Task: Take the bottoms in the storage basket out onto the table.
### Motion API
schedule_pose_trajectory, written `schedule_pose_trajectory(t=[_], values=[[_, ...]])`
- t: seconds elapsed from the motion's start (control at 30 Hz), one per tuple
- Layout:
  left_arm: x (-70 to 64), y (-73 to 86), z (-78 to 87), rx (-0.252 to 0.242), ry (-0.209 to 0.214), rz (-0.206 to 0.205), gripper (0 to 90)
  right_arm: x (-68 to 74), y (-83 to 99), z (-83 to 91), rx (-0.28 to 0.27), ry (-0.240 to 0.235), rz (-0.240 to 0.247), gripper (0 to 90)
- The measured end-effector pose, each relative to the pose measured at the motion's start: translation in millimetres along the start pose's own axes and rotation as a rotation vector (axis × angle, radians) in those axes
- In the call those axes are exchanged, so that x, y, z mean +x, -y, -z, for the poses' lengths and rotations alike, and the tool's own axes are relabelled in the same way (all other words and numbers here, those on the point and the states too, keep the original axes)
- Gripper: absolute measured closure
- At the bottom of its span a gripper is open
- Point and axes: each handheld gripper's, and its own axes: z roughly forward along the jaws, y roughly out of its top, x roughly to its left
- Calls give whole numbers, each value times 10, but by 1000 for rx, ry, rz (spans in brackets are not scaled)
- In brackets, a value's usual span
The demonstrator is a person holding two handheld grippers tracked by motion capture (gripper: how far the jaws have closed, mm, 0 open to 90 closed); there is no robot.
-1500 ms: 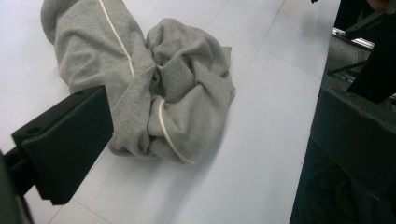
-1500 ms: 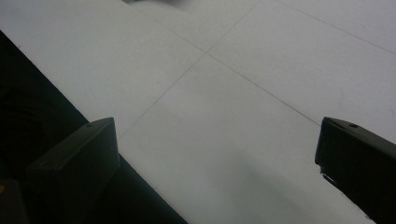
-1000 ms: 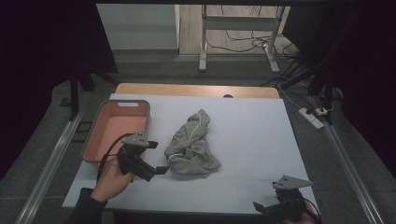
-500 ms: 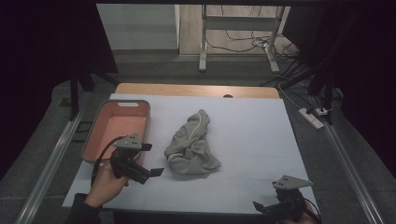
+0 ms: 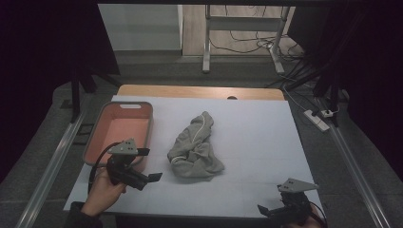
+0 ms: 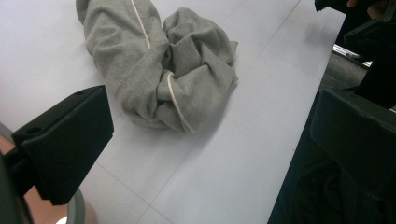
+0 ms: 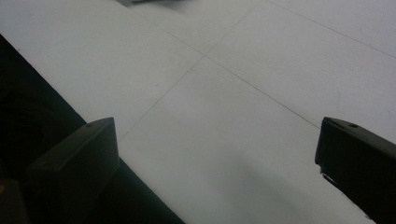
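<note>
Crumpled grey cloth garment [image 5: 195,148] on white worktop [image 5: 256,142], just right of left claw [image 5: 148,176]; both claws wide open, empty; right claw [image 5: 266,210] well apart.

Crumpled garment [image 5: 194,148]: plain grey, pale cream cord running through folds [image 6: 175,100]. Bin [image 5: 97,129]: salmon-pink inside, grey rim. Table cover [image 5: 256,137]: white, faint thin grid lines; same lines in right gripper view [image 7: 243,79]. Table edge at far side [image 5: 190,91]: light wood tone. Left gripper [image 5: 151,177]: black, grey plate on top. Right gripper [image 5: 264,209]: black, grey plate on top. Jaw pads in both gripper views: matte black. Floor [image 5: 57,109]: dark grey.
</note>
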Motion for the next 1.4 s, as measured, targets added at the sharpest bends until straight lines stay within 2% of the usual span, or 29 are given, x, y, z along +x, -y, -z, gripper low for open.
schedule_pose_trajectory(t=[0.9,1.4], values=[[-59,210,163,-19,-40,23,0,4,-2,1,4,2,0,0],[-65,361,271,-43,-67,57,0,6,-3,-1,4,4,1,0]])
